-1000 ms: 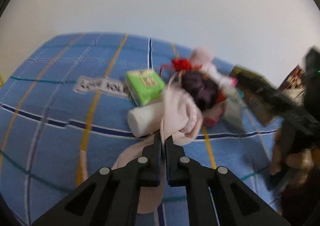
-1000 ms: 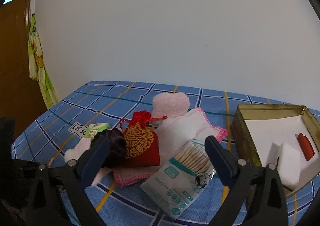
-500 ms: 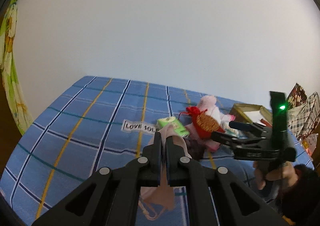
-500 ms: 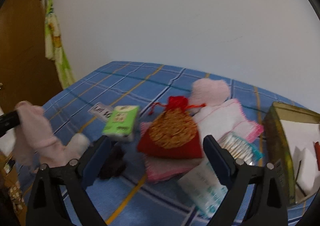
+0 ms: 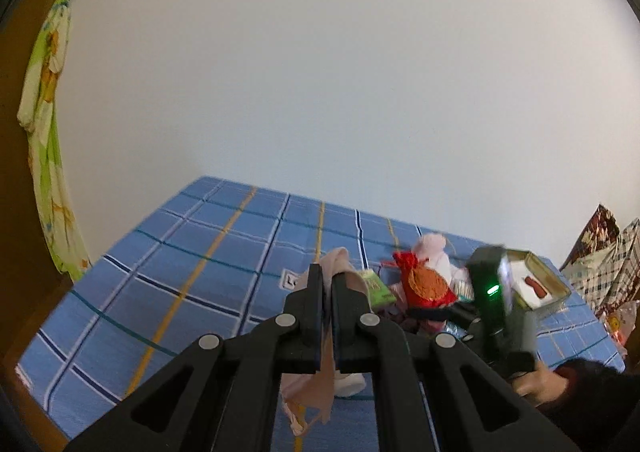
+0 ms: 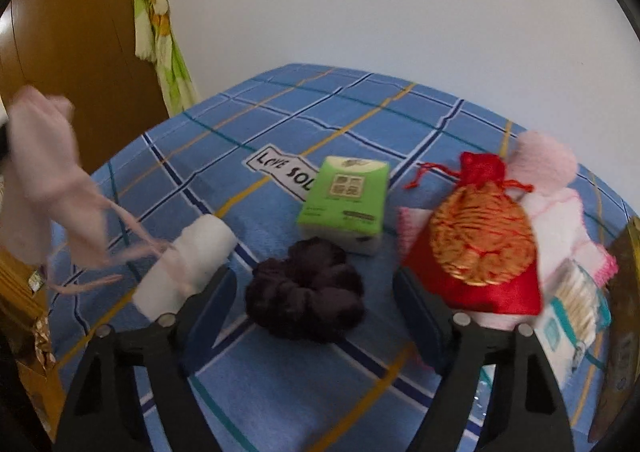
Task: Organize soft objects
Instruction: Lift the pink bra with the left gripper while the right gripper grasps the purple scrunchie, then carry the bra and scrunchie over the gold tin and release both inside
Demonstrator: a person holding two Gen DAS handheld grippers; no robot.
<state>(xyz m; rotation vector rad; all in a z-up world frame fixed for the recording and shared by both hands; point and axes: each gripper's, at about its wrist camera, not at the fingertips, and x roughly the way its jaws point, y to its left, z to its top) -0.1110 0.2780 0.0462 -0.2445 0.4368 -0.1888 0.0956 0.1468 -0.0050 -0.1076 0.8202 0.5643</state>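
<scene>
Pink cloth [image 5: 336, 272] pinched in left gripper [image 5: 327, 292]; only right view shows right gripper [image 6: 312, 292] closing astride dark scrunchie [image 6: 306, 290].

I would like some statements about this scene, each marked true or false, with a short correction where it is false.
1. The left gripper is shut on the pale pink cloth. True.
2. The dark scrunchie lies between the fingers of the right gripper. True.
3. The green tissue pack is inside the tin box. False: it lies on the blue checked sheet.
4. The red pouch is hanging from the left gripper. False: it rests on the bed.
</scene>
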